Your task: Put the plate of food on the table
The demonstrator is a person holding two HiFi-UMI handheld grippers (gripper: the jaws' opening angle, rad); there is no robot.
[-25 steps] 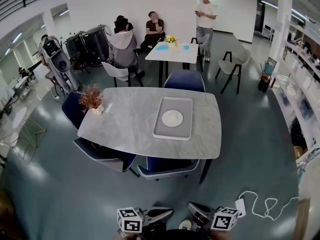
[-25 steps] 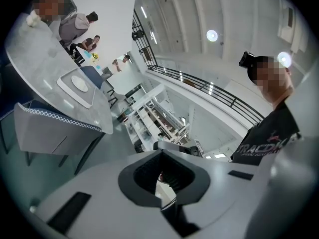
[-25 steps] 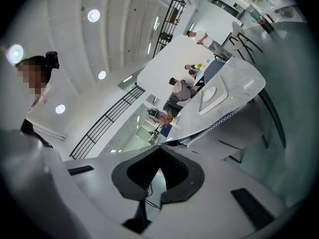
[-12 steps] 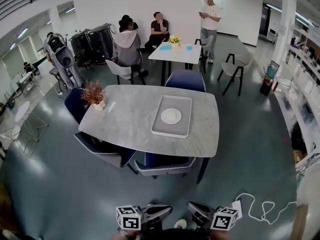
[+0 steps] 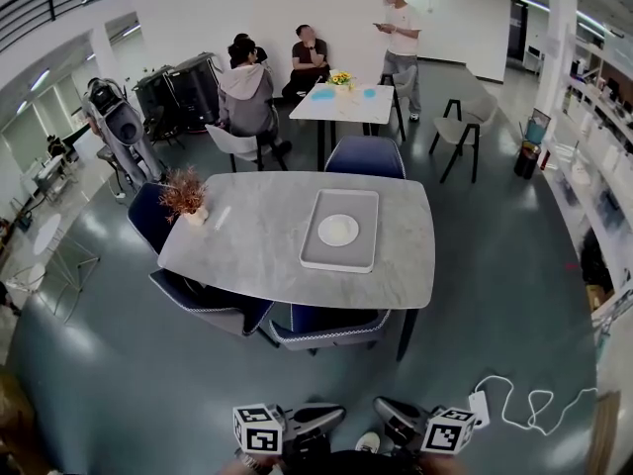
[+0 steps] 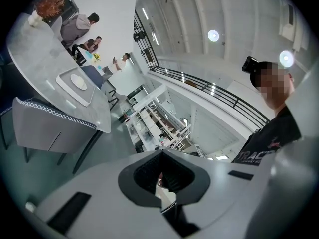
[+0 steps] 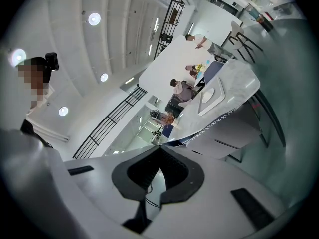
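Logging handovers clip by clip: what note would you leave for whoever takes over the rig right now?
Left gripper: shut, empty.
Right gripper: shut, empty.
Both are held low, well short of the grey stone-top table.
White round plate sits in the grey rectangular tray on that table; no food can be made out on it.
Done: nothing, the plate is not yet gripped.
Left: walk up, grip the plate, and probably set it on the bare tabletop.
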